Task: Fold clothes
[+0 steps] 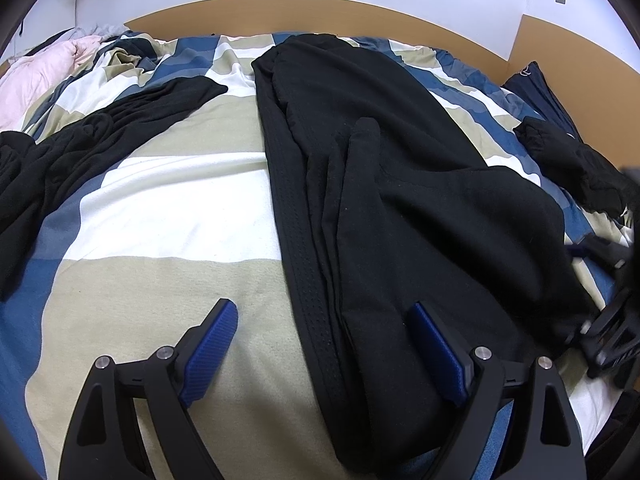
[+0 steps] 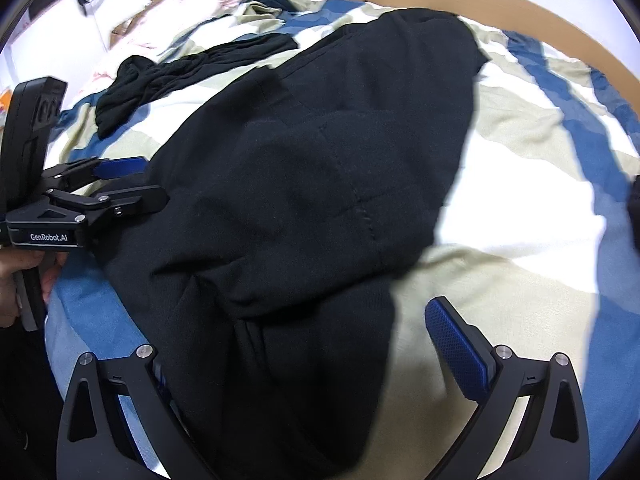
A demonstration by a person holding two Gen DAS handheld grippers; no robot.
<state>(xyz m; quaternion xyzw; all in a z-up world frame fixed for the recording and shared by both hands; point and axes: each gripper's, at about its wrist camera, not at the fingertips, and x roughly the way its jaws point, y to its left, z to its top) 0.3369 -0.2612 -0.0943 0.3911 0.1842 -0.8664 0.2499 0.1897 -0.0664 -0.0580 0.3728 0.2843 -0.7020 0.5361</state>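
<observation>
Looking down both wrist cameras, I see the black garment [image 1: 400, 208] lying on the striped duvet [image 1: 168, 208], its long axis running from my grippers away toward the headboard [image 1: 304, 12]. The end far from me nearly reaches the headboard; the near end lies between the fingers of both grippers. It looks already doubled lengthwise, with layered edges along the left side, so it would fit either a half-made fold or a loose heap. I judge it soft, light and limp: it will sag and slide, so I'd take it at the near hem corners through all layers. My left gripper [image 1: 324, 344] is spread wide, gripping nothing; my right gripper [image 2: 304, 368] likewise gapes over the cloth.
</observation>
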